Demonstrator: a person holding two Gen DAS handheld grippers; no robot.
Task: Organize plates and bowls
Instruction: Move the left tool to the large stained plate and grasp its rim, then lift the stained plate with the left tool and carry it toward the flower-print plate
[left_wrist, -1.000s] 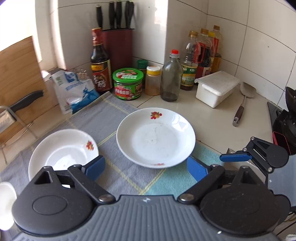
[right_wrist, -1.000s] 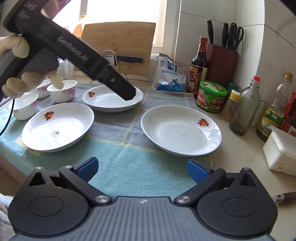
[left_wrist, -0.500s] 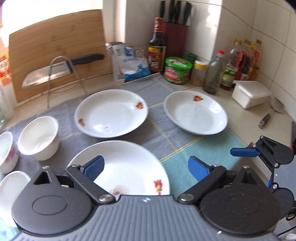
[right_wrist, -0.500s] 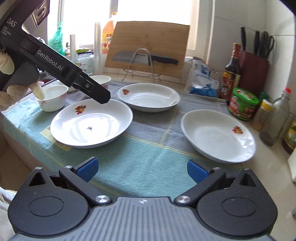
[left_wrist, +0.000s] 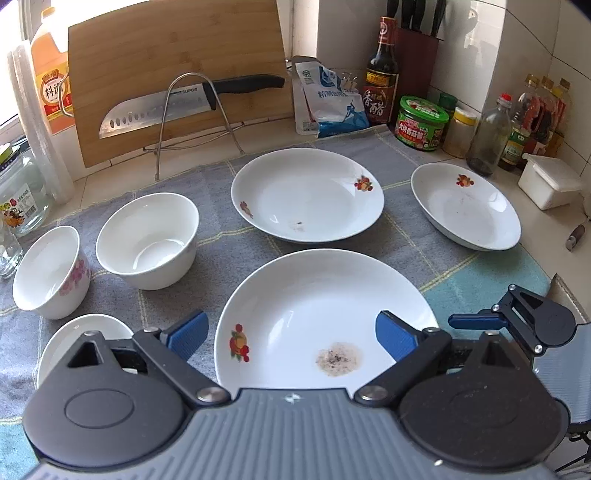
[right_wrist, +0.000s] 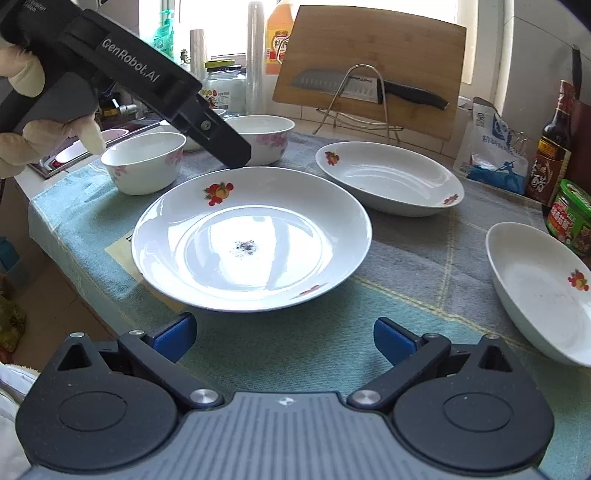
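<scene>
Three white plates with fruit prints lie on a checked cloth. The near plate (left_wrist: 317, 314) (right_wrist: 251, 236) has a dark speck patch. A second plate (left_wrist: 306, 194) (right_wrist: 388, 177) lies behind it and a third plate (left_wrist: 465, 205) (right_wrist: 543, 284) to the right. Several white bowls stand at the left: a plain bowl (left_wrist: 147, 240), a pink-flowered bowl (left_wrist: 50, 271) (right_wrist: 144, 160), and another flowered bowl (right_wrist: 262, 136). My left gripper (left_wrist: 291, 334) is open over the near plate's front. My right gripper (right_wrist: 284, 338) is open just before that plate's edge.
A cutting board (left_wrist: 177, 70) and a knife (left_wrist: 184, 107) on a wire rack stand at the back. Sauce bottles (left_wrist: 382, 85), a green jar (left_wrist: 421, 123), a salt bag (left_wrist: 332, 103) and a white box (left_wrist: 546, 184) line the back right. A glass jar (left_wrist: 18, 195) stands at left.
Both grippers have swung left and come closer to the near plate, which now fills the middle of both views. Both stay open and empty.
</scene>
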